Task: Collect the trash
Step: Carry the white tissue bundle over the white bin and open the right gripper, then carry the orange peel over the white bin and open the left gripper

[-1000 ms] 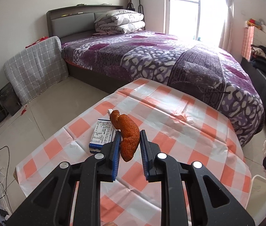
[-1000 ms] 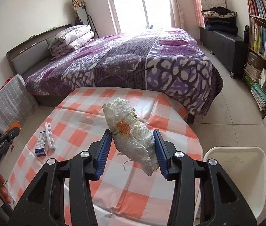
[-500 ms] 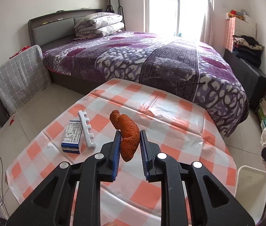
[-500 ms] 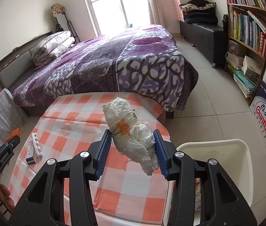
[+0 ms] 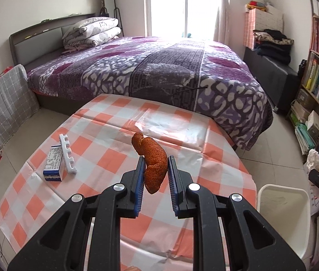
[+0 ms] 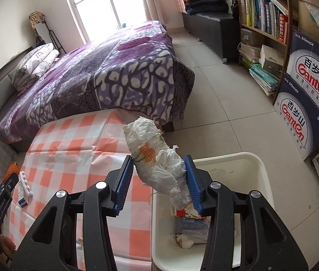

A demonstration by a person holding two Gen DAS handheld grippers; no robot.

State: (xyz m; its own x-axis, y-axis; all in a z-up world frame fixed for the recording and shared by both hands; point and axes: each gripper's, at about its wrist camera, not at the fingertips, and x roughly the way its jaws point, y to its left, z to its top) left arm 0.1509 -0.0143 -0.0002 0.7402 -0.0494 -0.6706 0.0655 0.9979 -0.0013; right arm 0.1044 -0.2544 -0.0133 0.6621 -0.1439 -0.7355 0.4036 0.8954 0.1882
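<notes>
1. Bedroom bench [image 5: 114, 140], orange-checked cloth; blue-white box [image 5: 53, 163] near its left edge.
2. Left tool [image 5: 155, 169]: clamped on curled orange peel [image 5: 152, 160], above bench.
3. Right tool [image 6: 159, 171]: clamped on crumpled white tissue wad [image 6: 157, 158], over white plastic bin [image 6: 258, 180] beside bench's right edge.

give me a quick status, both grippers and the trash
Left gripper shut on orange peel, above the checkered table. Right gripper shut on crumpled white wrapper, at the white bin. Nothing blocking the drop.
</notes>
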